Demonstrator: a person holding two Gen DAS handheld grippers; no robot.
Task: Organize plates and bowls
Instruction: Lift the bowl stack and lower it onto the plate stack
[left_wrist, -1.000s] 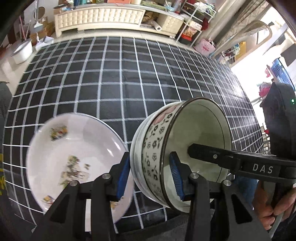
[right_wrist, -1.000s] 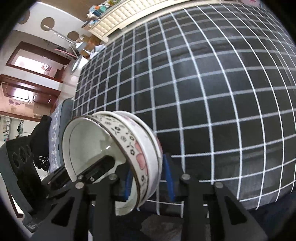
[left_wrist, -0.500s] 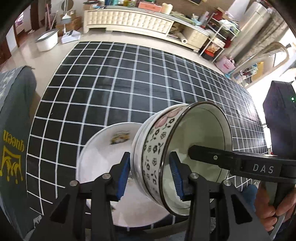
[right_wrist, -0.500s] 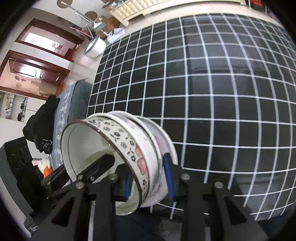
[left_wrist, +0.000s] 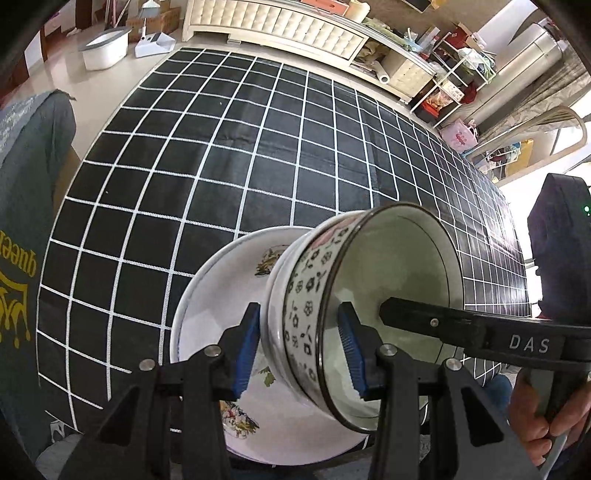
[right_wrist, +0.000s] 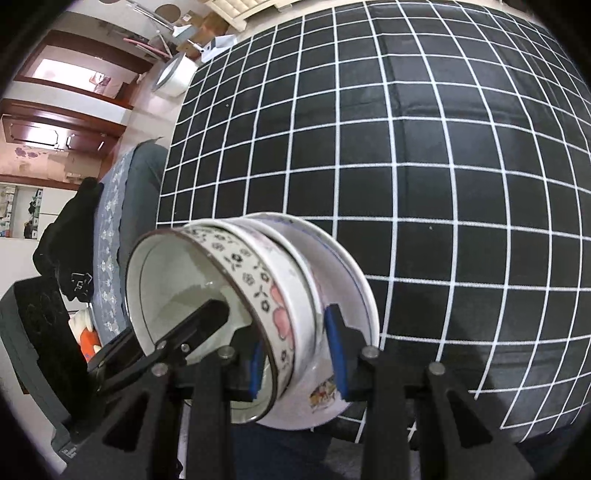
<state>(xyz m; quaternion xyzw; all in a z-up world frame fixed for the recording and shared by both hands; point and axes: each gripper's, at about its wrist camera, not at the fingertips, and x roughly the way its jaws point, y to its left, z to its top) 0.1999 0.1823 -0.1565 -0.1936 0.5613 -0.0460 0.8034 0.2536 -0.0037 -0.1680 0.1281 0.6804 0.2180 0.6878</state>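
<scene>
Two nested bowls (left_wrist: 306, 306), the inner with black flowers and pink petals, hang tilted on their side. My left gripper (left_wrist: 301, 354) is shut on their rim on one side. My right gripper (right_wrist: 295, 354) is shut on the rim (right_wrist: 280, 314) on the other side; its finger (left_wrist: 461, 328) reaches into the bowl in the left wrist view. A white plate (left_wrist: 221, 295) with floral prints lies on the table near its front edge, directly under and behind the bowls. It also shows in the right wrist view (right_wrist: 354, 306).
The table wears a black cloth with a white grid (left_wrist: 258, 147). A chair with a grey-green cover (left_wrist: 26, 221) stands at the table's left. A white cabinet (left_wrist: 280, 26) and cluttered shelves (left_wrist: 454, 81) lie beyond the far edge.
Both grippers have carried the nested bowls leftward, so the bowls now hang over the floral plate instead of beside it. Both grips stay shut.
</scene>
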